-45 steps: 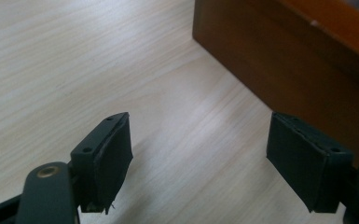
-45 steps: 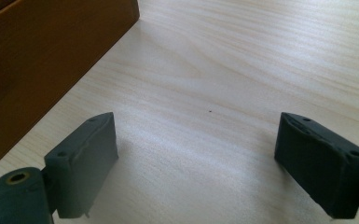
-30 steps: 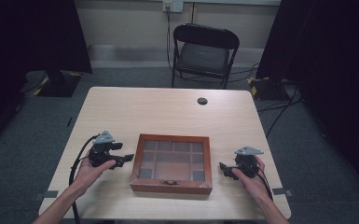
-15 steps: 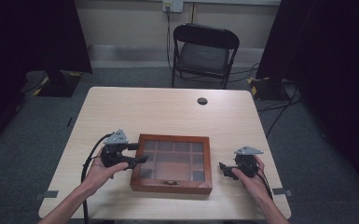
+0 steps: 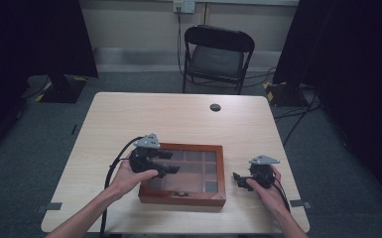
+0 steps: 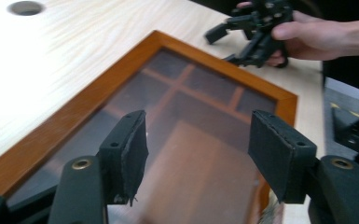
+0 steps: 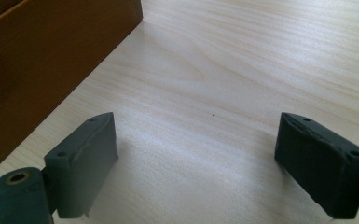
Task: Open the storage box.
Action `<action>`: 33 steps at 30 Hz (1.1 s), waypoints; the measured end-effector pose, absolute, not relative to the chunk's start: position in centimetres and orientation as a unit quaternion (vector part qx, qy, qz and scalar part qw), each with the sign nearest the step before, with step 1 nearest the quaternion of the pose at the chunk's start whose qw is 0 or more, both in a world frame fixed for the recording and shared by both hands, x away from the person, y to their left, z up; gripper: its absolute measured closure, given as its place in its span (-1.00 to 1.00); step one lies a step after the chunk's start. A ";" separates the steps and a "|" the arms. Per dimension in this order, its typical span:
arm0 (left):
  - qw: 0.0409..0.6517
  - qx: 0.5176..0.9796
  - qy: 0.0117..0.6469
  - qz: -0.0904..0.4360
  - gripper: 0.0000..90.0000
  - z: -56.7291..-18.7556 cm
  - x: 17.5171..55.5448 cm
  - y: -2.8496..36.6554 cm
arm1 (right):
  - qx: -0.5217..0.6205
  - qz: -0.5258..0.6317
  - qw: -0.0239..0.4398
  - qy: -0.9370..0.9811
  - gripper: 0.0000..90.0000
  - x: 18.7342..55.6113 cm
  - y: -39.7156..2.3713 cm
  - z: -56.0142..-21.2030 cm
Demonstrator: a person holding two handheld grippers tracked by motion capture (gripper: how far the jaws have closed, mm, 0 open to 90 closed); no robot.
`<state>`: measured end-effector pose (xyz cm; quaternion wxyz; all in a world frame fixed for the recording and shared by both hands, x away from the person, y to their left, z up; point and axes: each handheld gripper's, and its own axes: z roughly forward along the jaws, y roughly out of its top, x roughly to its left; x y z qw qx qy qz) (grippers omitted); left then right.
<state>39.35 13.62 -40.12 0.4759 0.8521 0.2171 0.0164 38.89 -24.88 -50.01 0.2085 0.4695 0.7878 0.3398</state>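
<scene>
Left tongs [image 6: 193,154], jaws spread wide, were held above the glass lid of a rectangular wooden box [image 5: 183,174] near the front edge of the pale wood-grain bench [image 5: 178,116]; right tongs [image 7: 200,163] were likewise agape, beside the box.

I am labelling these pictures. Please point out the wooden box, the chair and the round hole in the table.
wooden box [image 5: 181,195]: high view, front frame.
chair [image 5: 217,61]: high view, seat.
round hole [image 5: 215,107]: high view, centre.
</scene>
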 end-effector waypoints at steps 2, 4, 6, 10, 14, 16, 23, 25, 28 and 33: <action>0.482 0.850 0.212 0.007 -0.12 -40.4 39.3 13.1 | 0.470 0.339 0.209 0.788 -0.73 38.9 -24.9 -50.0; 0.482 0.851 0.209 -0.009 -0.11 -40.7 39.0 12.8 | 0.470 0.339 0.209 0.788 -0.73 38.9 -24.9 -50.0; 0.471 0.860 0.197 -0.010 -0.08 -40.7 38.5 12.5 | 0.469 0.339 0.209 0.788 -0.73 38.9 -24.9 -50.0; 0.468 0.864 0.184 -0.017 0.02 -41.1 37.4 12.5 | 0.470 0.339 0.209 0.788 -0.73 38.9 -24.9 -50.0; 0.454 0.876 0.160 -0.030 0.12 -41.9 36.5 12.4 | 0.470 0.339 0.209 0.788 -0.73 38.9 -24.9 -50.0; 0.452 0.879 0.147 -0.044 0.18 -42.3 36.2 12.2 | 0.470 0.339 0.209 0.788 -0.73 38.9 -24.9 -50.0; 0.444 0.882 0.145 -0.059 0.49 -43.1 35.8 11.5 | 0.469 0.339 0.209 0.788 -0.73 38.9 -24.9 -50.0; 0.438 0.885 0.140 -0.066 0.52 -43.1 35.8 11.5 | 0.469 0.339 0.209 0.788 -0.73 38.9 -24.9 -50.0; 0.438 0.885 0.143 -0.068 0.59 -43.1 35.8 11.4 | 0.470 0.339 0.209 0.788 -0.73 38.9 -24.9 -50.0; 0.430 0.889 0.144 -0.066 0.68 -43.3 35.8 11.3 | 0.469 0.339 0.209 0.788 -0.73 38.9 -24.9 -50.0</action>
